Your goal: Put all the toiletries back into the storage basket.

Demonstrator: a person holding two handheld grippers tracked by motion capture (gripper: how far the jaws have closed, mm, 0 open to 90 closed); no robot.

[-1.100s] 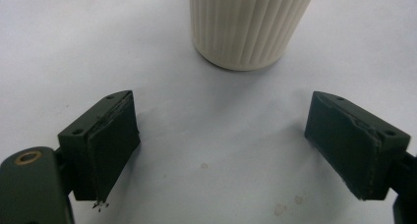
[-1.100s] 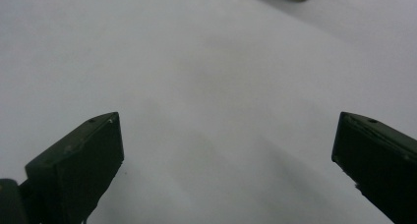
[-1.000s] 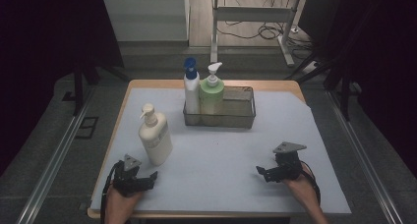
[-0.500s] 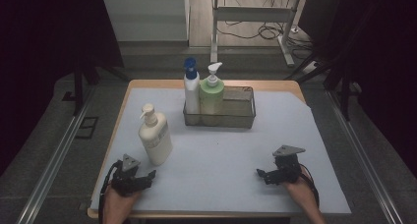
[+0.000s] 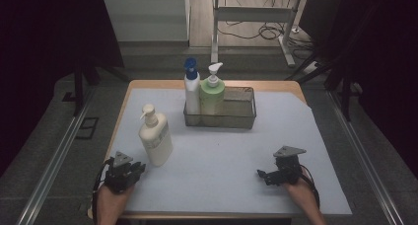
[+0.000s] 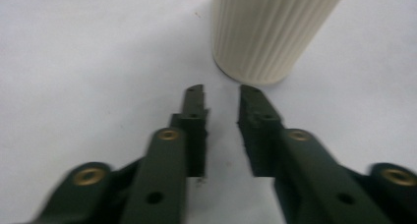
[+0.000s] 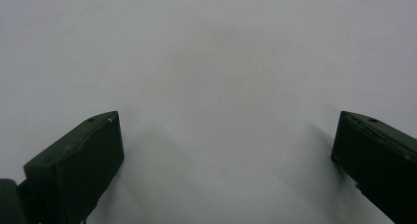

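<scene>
At the near left of the counter [image 5: 222, 151], my left gripper [image 6: 221, 94] rests low on the white sheet, its fingers [image 6: 194, 111] drawn close with only a narrow slit between them and nothing in it; they have just been closing. Just beyond the tips stands the cream pump bottle [image 5: 155, 136], upright, its ribbed base [image 6: 268, 32] close ahead and slightly right of the fingers, not touched. In the high view the left gripper [image 5: 123, 171] sits just near and left of that bottle. My right gripper [image 5: 276, 174] lies at the near right, well apart from the bottle, its fingers [image 7: 78, 160] spread wide over bare sheet. At the far middle, a wire basket [image 5: 244, 117] holds a blue-capped white bottle [image 5: 191, 89] and a green pump bottle [image 5: 213, 94], side by side in its left end.
</scene>
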